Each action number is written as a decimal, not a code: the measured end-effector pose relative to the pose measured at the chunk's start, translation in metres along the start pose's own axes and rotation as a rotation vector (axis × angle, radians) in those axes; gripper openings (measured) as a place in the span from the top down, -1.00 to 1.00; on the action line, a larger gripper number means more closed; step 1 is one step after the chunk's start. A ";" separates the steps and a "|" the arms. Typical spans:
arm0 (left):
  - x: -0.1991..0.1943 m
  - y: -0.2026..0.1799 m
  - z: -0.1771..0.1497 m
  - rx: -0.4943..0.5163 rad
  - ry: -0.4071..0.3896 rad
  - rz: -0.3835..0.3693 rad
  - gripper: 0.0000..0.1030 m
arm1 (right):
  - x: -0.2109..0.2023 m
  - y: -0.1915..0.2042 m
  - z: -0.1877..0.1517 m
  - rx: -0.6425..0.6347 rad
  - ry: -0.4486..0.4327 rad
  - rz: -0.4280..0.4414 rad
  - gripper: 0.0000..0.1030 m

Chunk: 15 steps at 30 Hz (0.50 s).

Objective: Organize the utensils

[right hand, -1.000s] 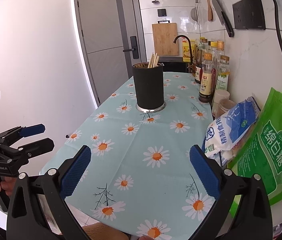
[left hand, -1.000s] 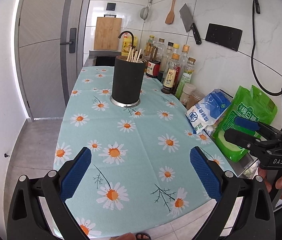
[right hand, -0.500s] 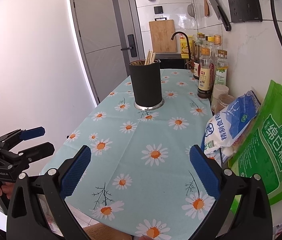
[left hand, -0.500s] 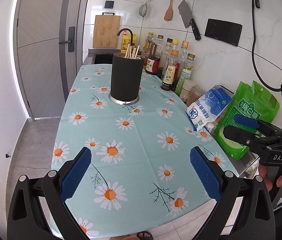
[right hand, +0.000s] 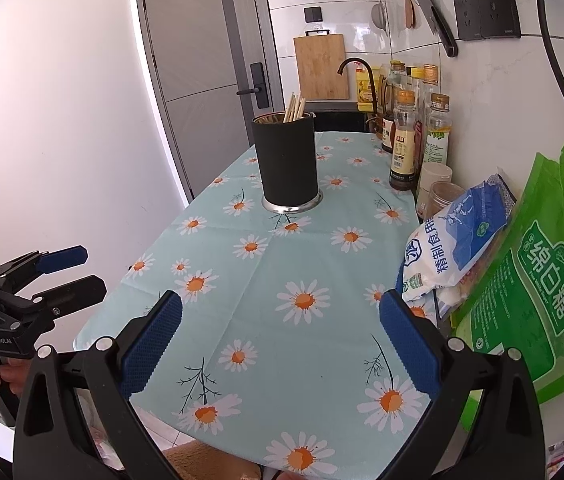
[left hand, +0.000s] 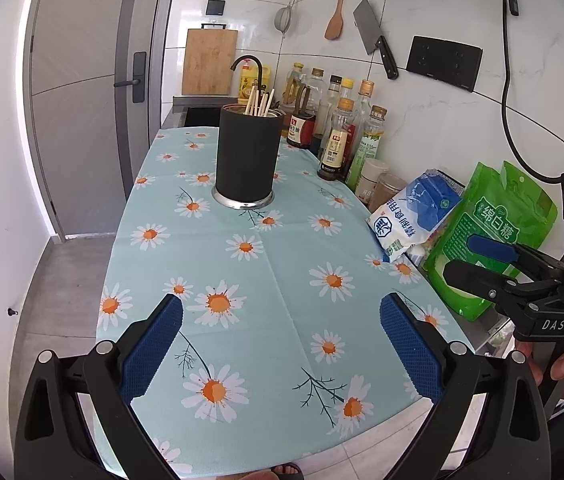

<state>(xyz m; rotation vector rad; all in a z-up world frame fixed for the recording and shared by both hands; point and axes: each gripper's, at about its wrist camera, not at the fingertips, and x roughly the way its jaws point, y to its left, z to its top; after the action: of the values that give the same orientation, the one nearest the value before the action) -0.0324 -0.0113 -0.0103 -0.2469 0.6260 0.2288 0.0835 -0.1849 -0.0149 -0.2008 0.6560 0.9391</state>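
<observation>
A black cylindrical utensil holder (left hand: 247,160) stands upright on the daisy tablecloth (left hand: 273,272), with several wooden chopsticks (left hand: 257,102) sticking out of it. It also shows in the right wrist view (right hand: 288,164). My left gripper (left hand: 281,340) is open and empty above the near end of the table. My right gripper (right hand: 280,338) is open and empty too, over the table's near right part. Each gripper shows in the other's view: the right one (left hand: 482,258) at the right, the left one (right hand: 69,272) at the left.
Sauce and oil bottles (left hand: 342,132) line the wall at the back right. A blue-white salt bag (left hand: 410,212) and a green sugar bag (left hand: 486,236) lie at the right edge. A cleaver (left hand: 374,36), wooden spatula and strainer hang on the wall. A sink tap (left hand: 247,64) is behind the holder.
Both grippers have drawn back slightly and tilted up a little; the holder sits a bit farther off in both views. Both stay open and empty.
</observation>
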 end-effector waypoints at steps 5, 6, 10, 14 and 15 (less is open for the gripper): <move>-0.002 -0.003 0.000 0.006 -0.008 -0.015 -0.87 | -0.001 0.000 0.000 -0.001 -0.001 0.001 -0.90; -0.003 -0.003 -0.001 0.006 -0.010 -0.017 -0.87 | -0.001 0.000 0.000 0.001 -0.002 0.003 -0.90; -0.004 -0.004 -0.002 0.007 -0.015 -0.008 -0.87 | -0.001 0.000 0.000 -0.005 0.000 0.003 -0.90; -0.002 -0.005 -0.003 0.003 -0.005 -0.005 -0.87 | 0.001 0.001 -0.002 -0.003 0.009 0.009 -0.90; -0.002 -0.005 -0.003 0.004 -0.004 -0.006 -0.87 | 0.001 0.001 -0.002 -0.004 0.009 0.010 -0.90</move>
<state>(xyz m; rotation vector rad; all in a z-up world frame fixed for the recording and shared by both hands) -0.0344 -0.0167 -0.0105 -0.2447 0.6216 0.2225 0.0826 -0.1848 -0.0165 -0.2060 0.6639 0.9495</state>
